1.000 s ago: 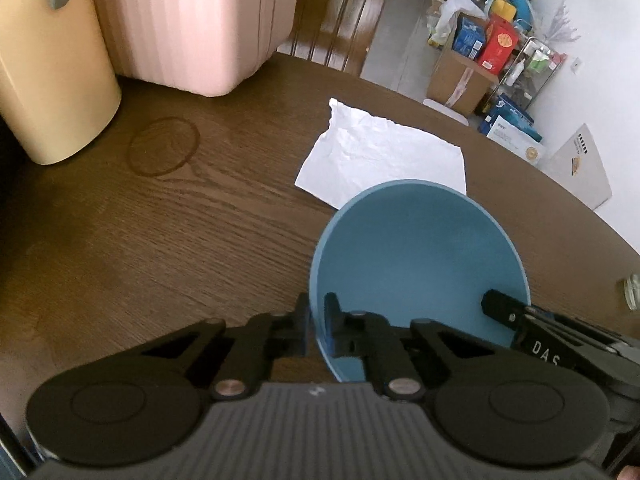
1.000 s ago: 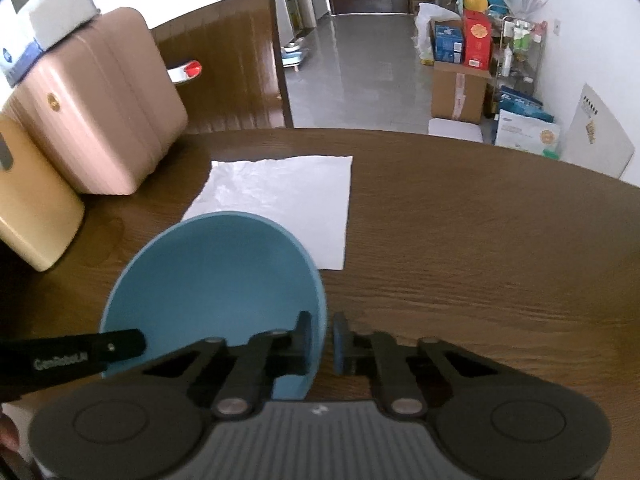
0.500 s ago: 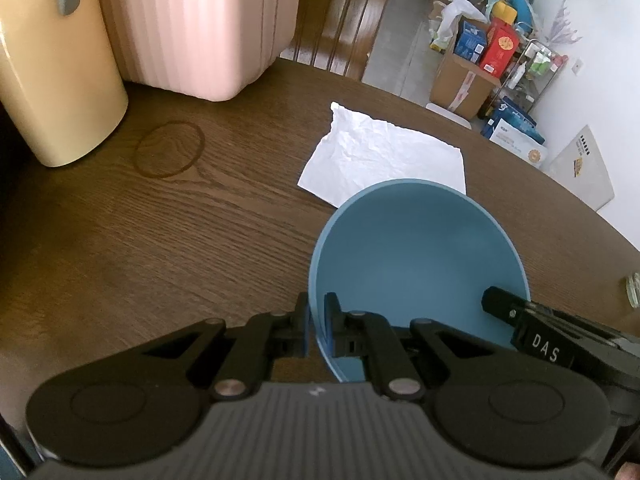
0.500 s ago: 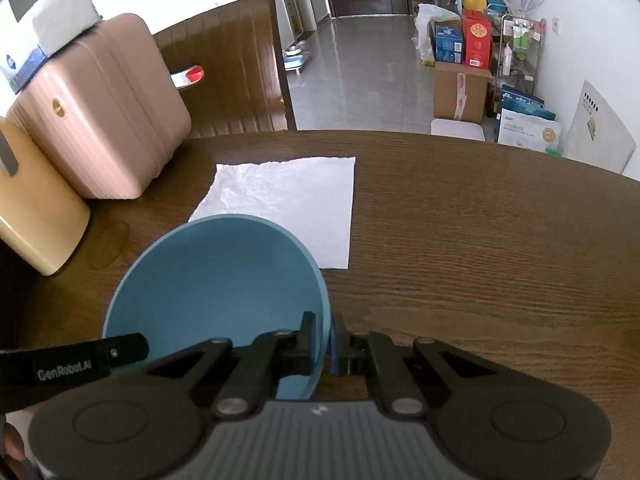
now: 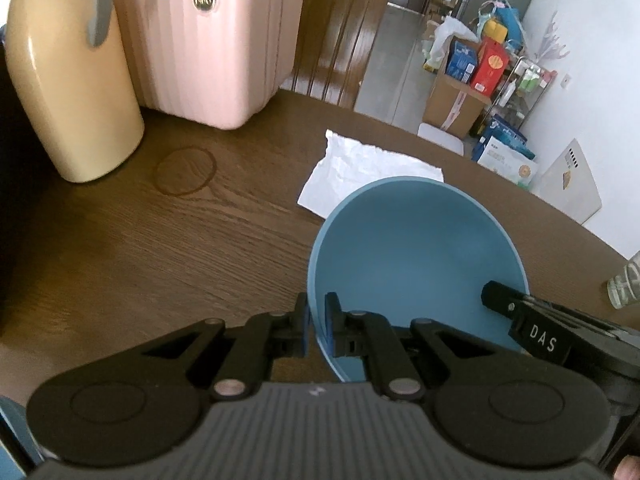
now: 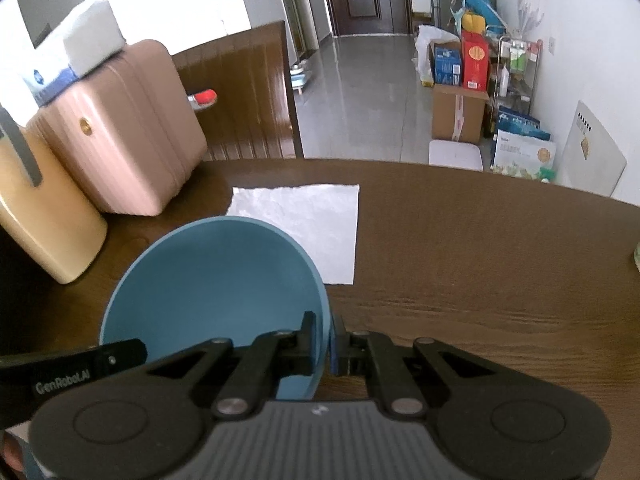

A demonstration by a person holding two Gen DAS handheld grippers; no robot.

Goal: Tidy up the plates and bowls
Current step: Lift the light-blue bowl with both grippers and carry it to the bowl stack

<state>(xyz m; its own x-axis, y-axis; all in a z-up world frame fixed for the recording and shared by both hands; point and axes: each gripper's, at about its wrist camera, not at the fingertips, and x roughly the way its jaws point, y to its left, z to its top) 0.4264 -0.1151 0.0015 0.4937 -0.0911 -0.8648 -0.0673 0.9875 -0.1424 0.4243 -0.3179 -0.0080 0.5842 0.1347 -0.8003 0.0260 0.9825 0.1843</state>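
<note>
Blue bowl (image 5: 416, 256) pinched at opposite rim points: left gripper (image 5: 316, 322) clamped at 9 o'clock edge, right gripper (image 6: 323, 344) at 3 o'clock. Held over dark wooden table (image 6: 480, 264), white paper sheet (image 6: 304, 224) beyond at 12 o'clock. Likely light, rigid, smooth-walled; thin rim best hold. Matte, plain, empty.

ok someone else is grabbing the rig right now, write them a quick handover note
Left gripper: shut on the blue bowl, pinching its left rim.
Right gripper: shut on the same bowl's right rim.
The bowl is empty, carried between both grippers above the wooden table, near the white paper sheet.
Done: bowl gripped on both sides.
Left: set it where it belongs; no plates or other bowls are clearly in view, so look around first.
</note>
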